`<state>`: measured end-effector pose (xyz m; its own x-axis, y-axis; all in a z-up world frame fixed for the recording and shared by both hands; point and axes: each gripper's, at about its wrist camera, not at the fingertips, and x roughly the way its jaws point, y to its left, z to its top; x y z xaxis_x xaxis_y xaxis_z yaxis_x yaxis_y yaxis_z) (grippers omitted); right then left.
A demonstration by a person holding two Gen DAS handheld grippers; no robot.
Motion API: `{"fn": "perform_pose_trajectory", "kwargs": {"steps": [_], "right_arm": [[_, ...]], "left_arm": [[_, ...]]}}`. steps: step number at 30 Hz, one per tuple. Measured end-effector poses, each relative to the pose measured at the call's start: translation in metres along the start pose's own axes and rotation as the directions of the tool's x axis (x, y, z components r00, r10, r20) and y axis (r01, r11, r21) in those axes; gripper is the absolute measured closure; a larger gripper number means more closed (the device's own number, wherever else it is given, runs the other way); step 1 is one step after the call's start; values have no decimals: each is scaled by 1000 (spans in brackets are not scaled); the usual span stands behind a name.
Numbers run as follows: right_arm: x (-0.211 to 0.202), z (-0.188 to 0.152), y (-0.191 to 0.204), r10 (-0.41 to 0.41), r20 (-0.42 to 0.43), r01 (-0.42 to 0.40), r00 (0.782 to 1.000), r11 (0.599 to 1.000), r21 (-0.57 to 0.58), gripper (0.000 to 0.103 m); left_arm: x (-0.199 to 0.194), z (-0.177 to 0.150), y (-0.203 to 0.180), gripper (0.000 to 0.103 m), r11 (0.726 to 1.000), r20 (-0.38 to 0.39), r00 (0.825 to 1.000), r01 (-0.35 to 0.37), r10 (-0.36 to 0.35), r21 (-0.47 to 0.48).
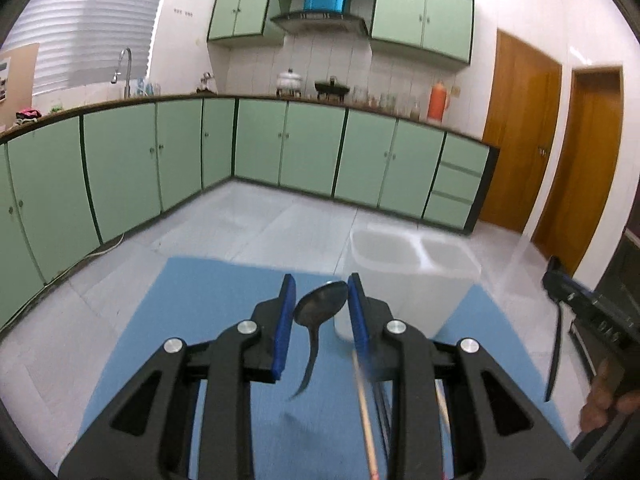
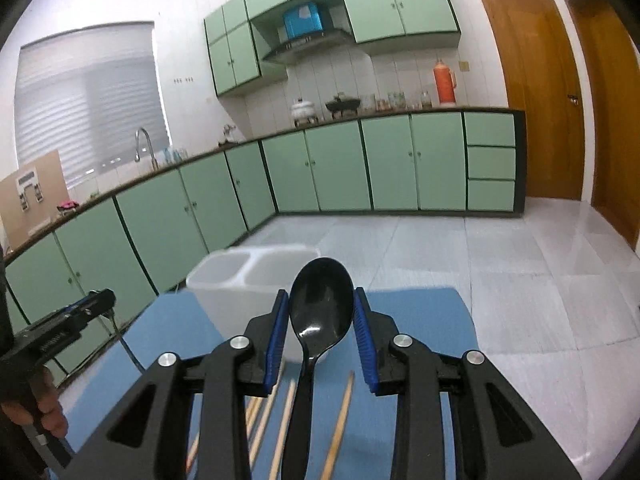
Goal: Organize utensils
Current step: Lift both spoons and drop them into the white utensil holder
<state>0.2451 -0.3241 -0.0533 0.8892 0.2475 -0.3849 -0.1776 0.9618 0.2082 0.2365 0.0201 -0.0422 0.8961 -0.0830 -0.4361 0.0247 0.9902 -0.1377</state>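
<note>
My left gripper (image 1: 320,288) is shut on the bowl of a dark metal spoon (image 1: 320,308), held above the blue mat (image 1: 208,320); its handle hangs down. My right gripper (image 2: 321,304) is shut on the bowl of a black plastic spoon (image 2: 320,300), handle hanging toward me. A translucent white holder with two compartments (image 1: 408,280) stands on the mat just ahead and right of the left gripper; in the right wrist view the holder (image 2: 248,280) is ahead and left. Several wooden chopsticks (image 2: 340,424) lie on the mat below the right gripper; one chopstick (image 1: 366,412) shows under the left.
The blue mat (image 2: 416,320) covers a table whose far edge is just behind the holder. The right gripper (image 1: 588,304) shows at the right edge of the left wrist view, the left gripper (image 2: 60,328) at the left edge of the right wrist view. Green cabinets (image 1: 260,144) beyond.
</note>
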Motion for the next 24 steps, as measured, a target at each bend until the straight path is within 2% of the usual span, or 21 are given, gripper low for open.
{"fn": "perform_pose_trajectory", "kwargs": {"steps": [11, 15, 19, 21, 24], "right_arm": [[48, 68, 27, 6, 178, 3, 984, 999, -50, 71], [76, 82, 38, -3, 203, 16, 979, 998, -64, 71], [109, 86, 40, -33, 191, 45, 981, 997, -58, 71], [124, 85, 38, -52, 177, 61, 983, 997, -48, 71], [139, 80, 34, -68, 160, 75, 985, 997, -34, 71]], "left_arm": [[19, 80, -30, 78, 998, 161, 985, 58, -56, -9], [46, 105, -49, 78, 993, 195, 974, 119, -116, -6], [87, 110, -60, 78, 981, 170, 969, 190, -182, -30], [107, 105, -62, 78, 978, 145, 970, 202, -194, -44], [137, 99, -56, 78, 968, 95, 971, 229, -219, -107]]}}
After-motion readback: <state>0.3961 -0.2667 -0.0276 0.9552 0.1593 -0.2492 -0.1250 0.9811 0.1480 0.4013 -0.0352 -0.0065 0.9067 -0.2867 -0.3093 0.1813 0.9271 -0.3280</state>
